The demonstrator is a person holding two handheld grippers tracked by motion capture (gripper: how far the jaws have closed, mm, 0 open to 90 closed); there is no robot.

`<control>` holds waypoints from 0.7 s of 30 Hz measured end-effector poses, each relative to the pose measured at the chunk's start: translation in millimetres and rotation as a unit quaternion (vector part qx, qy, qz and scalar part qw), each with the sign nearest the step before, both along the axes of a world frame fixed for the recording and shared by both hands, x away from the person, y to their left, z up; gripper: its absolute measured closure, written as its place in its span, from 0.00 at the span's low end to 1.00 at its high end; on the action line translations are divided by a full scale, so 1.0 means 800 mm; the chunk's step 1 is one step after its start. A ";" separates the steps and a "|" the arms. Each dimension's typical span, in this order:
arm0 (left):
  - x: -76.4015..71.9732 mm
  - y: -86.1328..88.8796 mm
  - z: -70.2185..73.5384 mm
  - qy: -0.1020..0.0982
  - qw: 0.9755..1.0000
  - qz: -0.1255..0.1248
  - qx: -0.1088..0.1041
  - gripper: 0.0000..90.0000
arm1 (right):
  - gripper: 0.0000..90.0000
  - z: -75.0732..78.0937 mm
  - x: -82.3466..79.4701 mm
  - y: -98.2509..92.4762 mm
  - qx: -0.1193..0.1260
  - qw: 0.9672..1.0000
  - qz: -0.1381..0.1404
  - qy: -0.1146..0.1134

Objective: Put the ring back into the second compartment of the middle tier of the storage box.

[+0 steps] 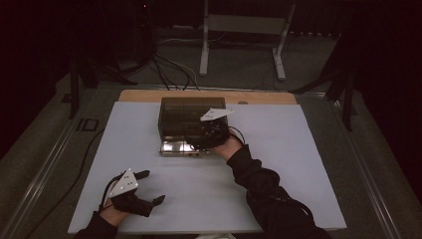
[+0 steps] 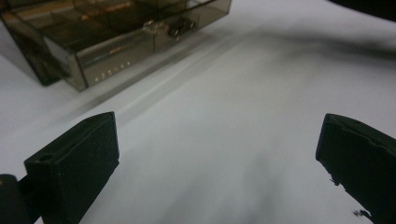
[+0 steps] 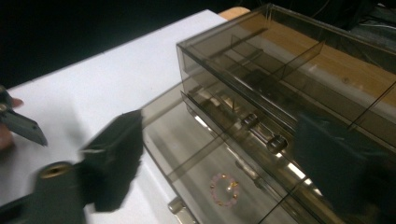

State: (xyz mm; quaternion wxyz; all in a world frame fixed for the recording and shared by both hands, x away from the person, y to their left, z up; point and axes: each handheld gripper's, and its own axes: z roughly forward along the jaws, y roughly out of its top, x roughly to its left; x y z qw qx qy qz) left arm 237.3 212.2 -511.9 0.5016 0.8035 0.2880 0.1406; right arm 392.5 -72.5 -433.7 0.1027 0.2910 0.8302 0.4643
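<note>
Toward the far edge of the white worktop (image 1: 278, 164) stands one smoky, see-through drawer box (image 1: 191, 115), its lowest drawer (image 3: 219, 186) pulled out toward the person. One small pink bead bracelet (image 3: 225, 188) lies on the floor of that drawer. Two round knobs (image 3: 276, 143) show on the drawer fronts above it. A row of tiny pale marks runs along the box front in the left gripper view, too small to read. The right gripper (image 1: 206, 138) hovers over the open drawer, jaws spread wide, nothing between them. Near the front-left corner, the left gripper (image 1: 152, 186) rests on the worktop, jaws also well apart and empty.
</note>
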 end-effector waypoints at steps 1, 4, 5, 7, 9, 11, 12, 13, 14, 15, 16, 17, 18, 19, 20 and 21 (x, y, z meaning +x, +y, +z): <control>-0.001 -0.002 0.001 -0.002 1.000 -0.002 0.001 0.01 | 0.16 0.002 -0.001 -0.001 0.005 1.000 -0.001 0.001; 0.000 -0.004 0.000 -0.002 1.000 -0.005 0.010 0.01 | 0.06 0.007 -0.002 -0.003 0.013 1.000 0.002 0.010; 0.001 -0.004 -0.001 0.000 1.000 -0.004 0.011 0.01 | 0.03 0.009 -0.002 -0.003 0.012 1.000 0.004 0.013; 0.001 -0.004 0.000 0.000 1.000 -0.002 0.005 0.01 | 0.02 0.012 -0.004 -0.003 0.009 1.000 0.008 0.013; 0.001 -0.003 0.001 -0.002 1.000 -0.003 0.004 0.01 | 0.00 0.014 -0.006 -0.004 0.003 1.000 0.015 0.012; 0.002 -0.003 0.000 0.000 1.000 -0.003 0.005 0.01 | 0.00 0.017 -0.009 -0.006 0.004 1.000 0.019 0.008; 0.002 -0.003 0.000 0.001 1.000 -0.001 0.005 0.01 | 0.00 0.018 -0.010 -0.007 0.003 1.000 0.017 0.004; 0.002 -0.003 -0.001 0.001 1.000 -0.001 0.005 0.01 | 0.00 0.019 -0.011 -0.009 0.007 1.000 0.017 0.006; 0.002 -0.003 -0.001 0.002 1.000 -0.001 0.004 0.01 | 0.00 0.020 -0.012 -0.011 0.009 1.000 0.017 0.003; 0.002 -0.003 -0.001 0.002 1.000 -0.002 0.004 0.01 | 0.00 0.021 -0.013 -0.012 0.008 1.000 0.015 -0.001; 0.002 -0.003 -0.001 0.001 1.000 -0.002 0.004 0.01 | 0.00 0.022 -0.013 -0.015 0.007 1.000 0.015 -0.004; 0.002 -0.002 -0.001 0.001 1.000 -0.003 0.006 0.01 | 0.00 0.023 -0.014 -0.017 0.009 1.000 0.014 -0.006; 0.002 -0.002 -0.001 0.001 1.000 -0.003 0.006 0.01 | 0.00 0.024 -0.014 -0.021 0.010 1.000 0.010 -0.007; 0.002 -0.002 -0.001 0.001 1.000 -0.003 0.006 0.01 | 0.00 0.025 -0.015 -0.024 0.014 1.000 0.007 -0.009; 0.002 -0.002 -0.001 0.001 1.000 -0.003 0.005 0.01 | 0.00 0.026 -0.015 -0.028 0.016 1.000 0.008 -0.009; 0.001 -0.001 -0.001 0.001 1.000 -0.002 0.004 0.01 | 0.00 0.027 -0.015 -0.032 0.016 1.000 0.005 -0.011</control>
